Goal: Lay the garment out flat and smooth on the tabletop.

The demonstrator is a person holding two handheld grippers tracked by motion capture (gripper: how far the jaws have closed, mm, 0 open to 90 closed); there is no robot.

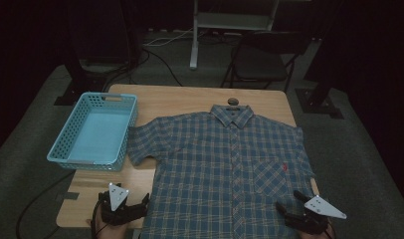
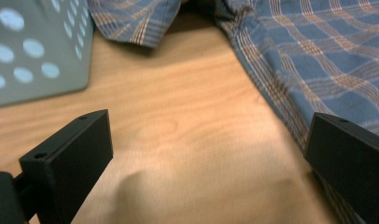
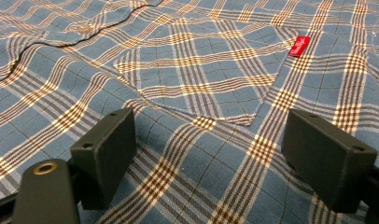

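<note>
Shirt (image 1: 225, 169) lies flat mid-table, collar at 12, basket (image 1: 93, 130) at 9. Both claws released: left gripper (image 1: 135, 205) at the 7 o'clock hem edge, right gripper (image 1: 289, 206) over fabric at 5. Imo pinch hem corners evenly b4 folding, no bunching

Each hand carries a black tool. The left tool (image 1: 132, 205) has a grey three-cornered plate on top with small dark holes, and a black cable trailing from its rear. The right tool (image 1: 292, 205) bears a like plate, pale grey and pointed. Up close, the jaws are matte black rectangular blocks with small screw holes; one arm shows a brass-coloured ringed hole
</note>
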